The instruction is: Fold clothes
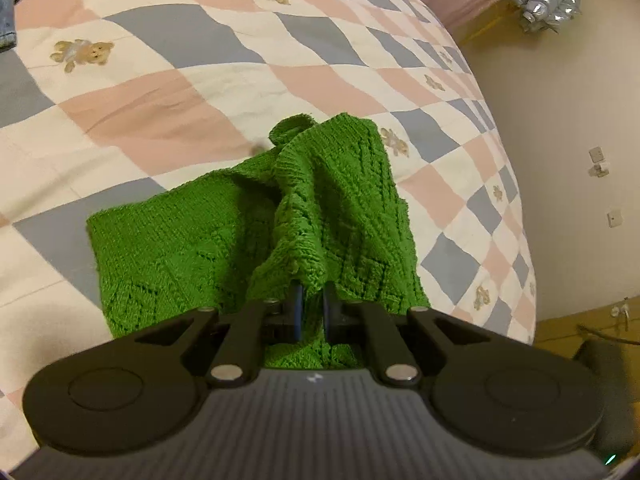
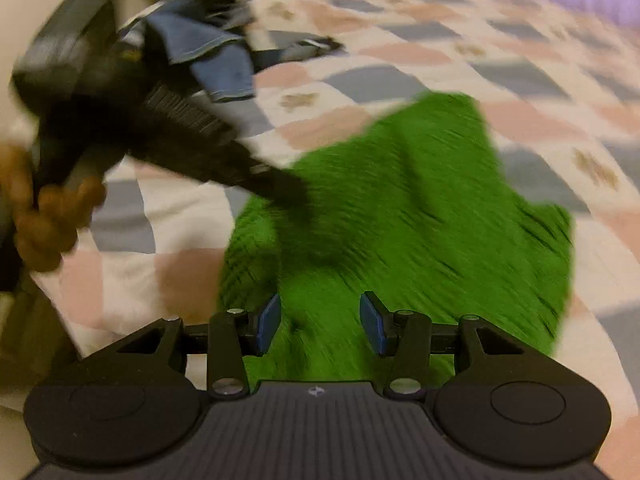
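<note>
A green knitted garment [image 1: 344, 200] lies partly folded on a checked quilt [image 1: 160, 112] with teddy bear prints. My left gripper [image 1: 313, 300] is shut on a raised fold of the knit, which hangs from its pads and is lifted off the lower layer. In the blurred right wrist view the same green knit [image 2: 400, 220] spreads across the quilt. My right gripper [image 2: 320, 320] hovers over its near edge, with its blue pads apart and nothing pinched. The left gripper [image 2: 296, 196] reaches in from the left onto the knit, carried by a person's hand [image 2: 48, 216].
Blue denim clothes [image 2: 224, 64] lie in a heap at the far left of the bed. The bed's right edge [image 1: 520, 208] drops to a pale floor. A silvery padded item [image 1: 552, 0] rests on the floor at the top right.
</note>
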`<state>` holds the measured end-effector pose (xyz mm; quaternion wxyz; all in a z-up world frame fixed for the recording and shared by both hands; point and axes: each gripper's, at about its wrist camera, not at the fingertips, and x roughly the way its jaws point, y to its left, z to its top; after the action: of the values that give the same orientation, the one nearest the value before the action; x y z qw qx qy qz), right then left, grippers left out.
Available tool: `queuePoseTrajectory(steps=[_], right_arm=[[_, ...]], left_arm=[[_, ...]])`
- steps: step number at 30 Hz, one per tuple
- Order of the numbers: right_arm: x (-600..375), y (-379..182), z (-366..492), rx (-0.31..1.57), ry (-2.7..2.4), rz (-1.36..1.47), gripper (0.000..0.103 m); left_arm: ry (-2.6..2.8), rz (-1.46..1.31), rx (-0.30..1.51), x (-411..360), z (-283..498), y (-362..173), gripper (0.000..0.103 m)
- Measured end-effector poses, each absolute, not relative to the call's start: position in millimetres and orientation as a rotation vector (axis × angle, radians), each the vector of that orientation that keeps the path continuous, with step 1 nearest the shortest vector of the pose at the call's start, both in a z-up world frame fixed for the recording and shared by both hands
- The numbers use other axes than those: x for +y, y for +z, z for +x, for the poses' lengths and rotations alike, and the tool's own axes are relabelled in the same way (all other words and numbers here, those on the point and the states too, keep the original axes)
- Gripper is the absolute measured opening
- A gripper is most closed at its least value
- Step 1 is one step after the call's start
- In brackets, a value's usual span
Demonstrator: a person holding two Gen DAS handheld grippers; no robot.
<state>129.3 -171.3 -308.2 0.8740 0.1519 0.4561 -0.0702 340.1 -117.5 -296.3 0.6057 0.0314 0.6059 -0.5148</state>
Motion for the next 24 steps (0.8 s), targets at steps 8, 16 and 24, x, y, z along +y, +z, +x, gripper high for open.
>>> queuePoseTrajectory(steps=[8, 16, 24], right_arm=[[-134.4, -357.1, 180.9, 0.916, -0.339, 0.072, 0.037], [-205.4, -342.5, 127.3, 0.875, -0.494, 0.455, 0.011], [-231.7, -298.6, 63.8, 0.756, -0.586, 0.61, 0.01]], left_arm=[[-1.161, 0.06, 1.447, -101.9, 345.3, -307.8, 0.008], [-0.803, -0.044, 1.467, -43.4, 372.7, -345.0, 0.048], [-0.767, -0.173, 1.52, -69.4, 368.5, -383.8, 0.01]])
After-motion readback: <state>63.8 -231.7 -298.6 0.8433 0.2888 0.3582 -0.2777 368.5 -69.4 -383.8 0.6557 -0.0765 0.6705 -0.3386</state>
